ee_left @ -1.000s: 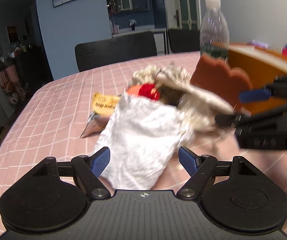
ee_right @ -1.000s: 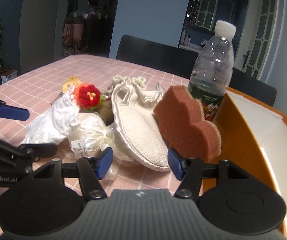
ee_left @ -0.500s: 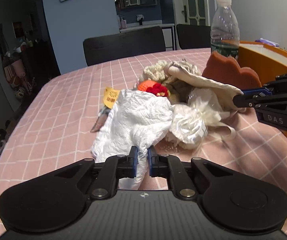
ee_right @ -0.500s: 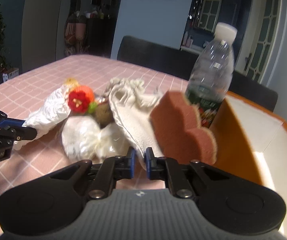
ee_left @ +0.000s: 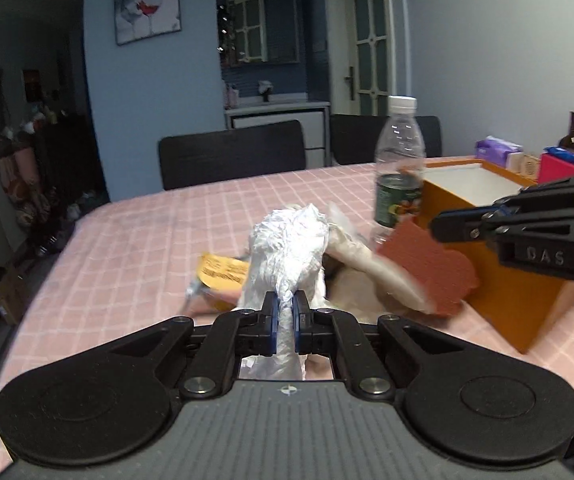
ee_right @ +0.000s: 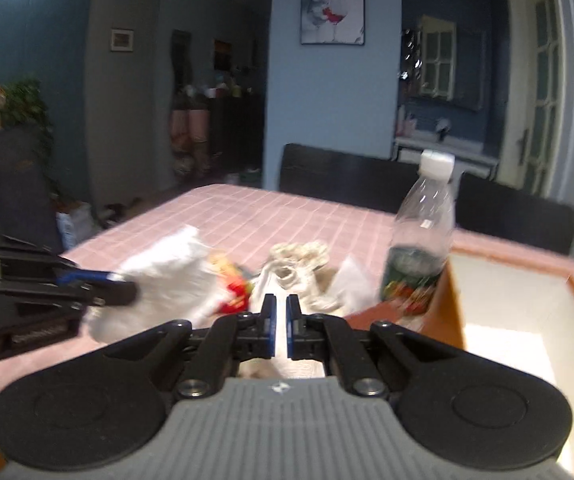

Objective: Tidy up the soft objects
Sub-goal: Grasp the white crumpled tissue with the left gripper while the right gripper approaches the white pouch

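White crinkled cloth (ee_left: 287,248): lifted above the pink checked tablecloth (ee_left: 135,240), pinched between the blue pads of the left gripper (ee_left: 283,326), jaws closed on its lower end. Long axis runs away from the gripper, roughly upright, bunched top pointing toward the far chairs (ee_left: 233,152).

Right gripper (ee_right: 281,326): jaws nearly together on a pale fabric piece (ee_right: 279,280); grip looks closed, the contact itself blurred. In the left view that cream fabric (ee_left: 367,258) slants from beside the cloth down toward the orange box (ee_left: 499,288), with a scalloped rust-red sponge (ee_left: 431,268) against it.

Around: clear water bottle (ee_left: 399,172) upright just beside the box's near corner, behind the sponge. Yellow tag (ee_left: 223,272) on the table left of the cloth. Red flower piece (ee_right: 235,298) and a knitted cream bundle (ee_right: 299,254) in the pile between the grippers. Box open-topped, white inside (ee_right: 499,300).
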The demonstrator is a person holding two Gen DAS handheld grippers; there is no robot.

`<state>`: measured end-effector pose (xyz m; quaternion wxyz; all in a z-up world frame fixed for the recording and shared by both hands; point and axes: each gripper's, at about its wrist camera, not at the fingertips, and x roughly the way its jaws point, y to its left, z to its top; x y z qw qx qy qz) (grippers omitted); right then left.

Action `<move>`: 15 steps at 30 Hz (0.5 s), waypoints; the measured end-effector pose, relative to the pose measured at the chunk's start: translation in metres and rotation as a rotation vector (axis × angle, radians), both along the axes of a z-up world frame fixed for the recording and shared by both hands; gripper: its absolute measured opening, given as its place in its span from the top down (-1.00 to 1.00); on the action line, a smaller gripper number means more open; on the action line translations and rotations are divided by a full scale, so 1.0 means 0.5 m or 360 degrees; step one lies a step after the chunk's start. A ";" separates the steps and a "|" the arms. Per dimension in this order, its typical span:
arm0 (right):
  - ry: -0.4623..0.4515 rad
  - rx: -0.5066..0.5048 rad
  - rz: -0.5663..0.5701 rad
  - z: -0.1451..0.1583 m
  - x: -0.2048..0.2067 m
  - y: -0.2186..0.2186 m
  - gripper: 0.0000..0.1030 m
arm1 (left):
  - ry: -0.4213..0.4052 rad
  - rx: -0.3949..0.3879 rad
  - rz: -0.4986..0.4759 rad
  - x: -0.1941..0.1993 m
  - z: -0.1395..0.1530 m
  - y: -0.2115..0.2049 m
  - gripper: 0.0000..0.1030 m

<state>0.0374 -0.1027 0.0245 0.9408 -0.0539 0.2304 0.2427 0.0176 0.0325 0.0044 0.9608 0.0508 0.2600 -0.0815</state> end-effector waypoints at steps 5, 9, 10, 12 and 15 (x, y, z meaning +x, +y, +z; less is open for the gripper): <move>0.0228 0.0035 0.0007 -0.065 -0.016 -0.005 0.96 | 0.0161 -0.0062 0.0014 -0.007 -0.055 0.001 0.85; 0.0421 0.0024 -0.0027 -0.125 -0.011 -0.003 0.96 | 0.0254 -0.0065 0.0074 -0.006 -0.093 0.014 0.85; 0.0442 0.0018 -0.0041 -0.134 -0.013 -0.007 0.94 | 0.0265 -0.0064 0.0088 -0.008 -0.098 0.016 0.85; 0.0463 0.0030 -0.0057 -0.141 -0.010 -0.013 0.81 | 0.0267 -0.0057 0.0104 -0.007 -0.106 0.017 0.74; 0.0408 0.0015 -0.0049 -0.142 -0.006 -0.013 0.38 | 0.0240 -0.0018 0.0100 -0.004 -0.110 0.011 0.05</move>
